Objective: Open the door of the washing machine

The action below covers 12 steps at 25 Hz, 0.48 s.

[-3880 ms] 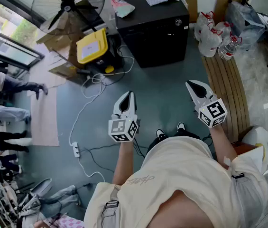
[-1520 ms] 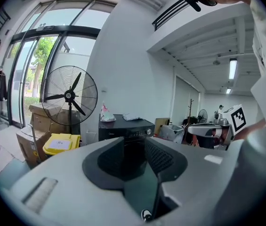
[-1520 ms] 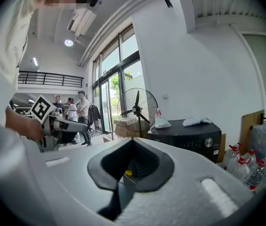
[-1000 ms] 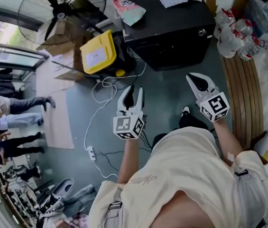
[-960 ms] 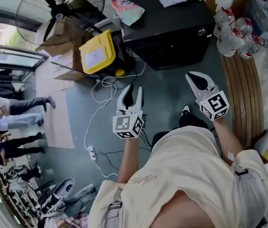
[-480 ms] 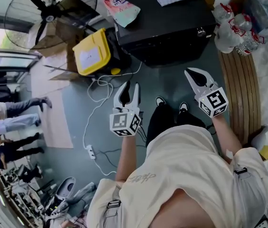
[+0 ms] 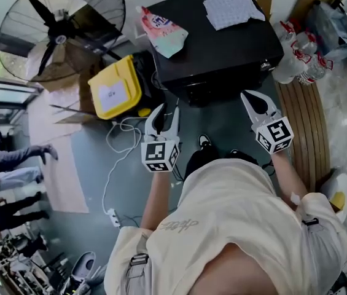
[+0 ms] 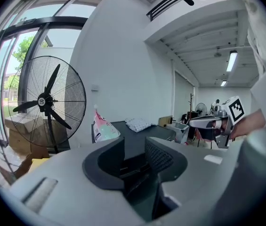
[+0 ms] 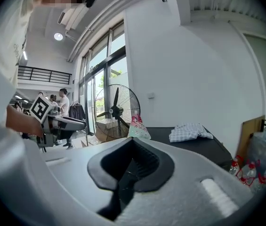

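Observation:
The washing machine [image 7: 216, 42] is a black box at the top middle of the head view, with a checked cloth [image 7: 230, 6] and a pink bag [image 7: 161, 29] on its lid. Its front face is in shadow and I cannot make out the door. My left gripper [image 7: 163, 112] is open and empty, just short of the machine's front left. My right gripper [image 7: 251, 98] is shut with nothing in it, near the front right corner. In the left gripper view the machine's lid [image 8: 135, 136] shows between the open jaws. In the right gripper view the lid [image 9: 203, 147] lies beyond the shut gripper [image 9: 132, 144].
A yellow box [image 7: 116, 90] and a big standing fan [image 7: 59, 29] are left of the machine. Cables [image 7: 121, 134] and a power strip [image 7: 113, 217] trail over the grey floor. A wooden bench [image 7: 302, 121] with bagged bottles [image 7: 296, 57] runs along the right. People stand at far left.
The person has stepped toward the washing machine, and both grippers have come up close to its front. The left gripper's jaws stay open, the right's stay shut.

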### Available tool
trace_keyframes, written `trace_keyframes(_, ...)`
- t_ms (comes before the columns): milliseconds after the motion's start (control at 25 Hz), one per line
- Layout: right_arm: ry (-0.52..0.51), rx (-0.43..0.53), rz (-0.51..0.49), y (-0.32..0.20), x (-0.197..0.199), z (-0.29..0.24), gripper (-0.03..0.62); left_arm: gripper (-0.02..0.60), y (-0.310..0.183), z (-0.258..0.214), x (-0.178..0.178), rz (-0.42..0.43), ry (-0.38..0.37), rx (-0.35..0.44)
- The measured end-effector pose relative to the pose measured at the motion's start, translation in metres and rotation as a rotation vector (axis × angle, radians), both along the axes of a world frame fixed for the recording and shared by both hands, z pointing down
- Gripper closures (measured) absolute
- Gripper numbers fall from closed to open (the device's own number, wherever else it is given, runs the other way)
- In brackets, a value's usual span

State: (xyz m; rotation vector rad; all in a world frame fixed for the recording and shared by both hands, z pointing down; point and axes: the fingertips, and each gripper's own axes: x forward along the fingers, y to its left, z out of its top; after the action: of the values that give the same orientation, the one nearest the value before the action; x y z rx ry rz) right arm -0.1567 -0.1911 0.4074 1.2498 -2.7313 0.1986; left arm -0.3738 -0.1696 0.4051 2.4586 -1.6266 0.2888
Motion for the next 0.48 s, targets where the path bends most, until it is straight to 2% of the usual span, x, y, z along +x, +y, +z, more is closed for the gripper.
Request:
trace_keyframes(280,0.017,0.025,0.086,-0.046,-0.024,-0.012,0.594,0.430,-0.051,0.004,-0.022,0.089,0.003,0.000)
trace_keyframes(480,0.037,0.021,0.112,-0.060,-0.037,-0.006,0.594,0.430,-0.067,0.027,-0.029,0.111,0.012,-0.045)
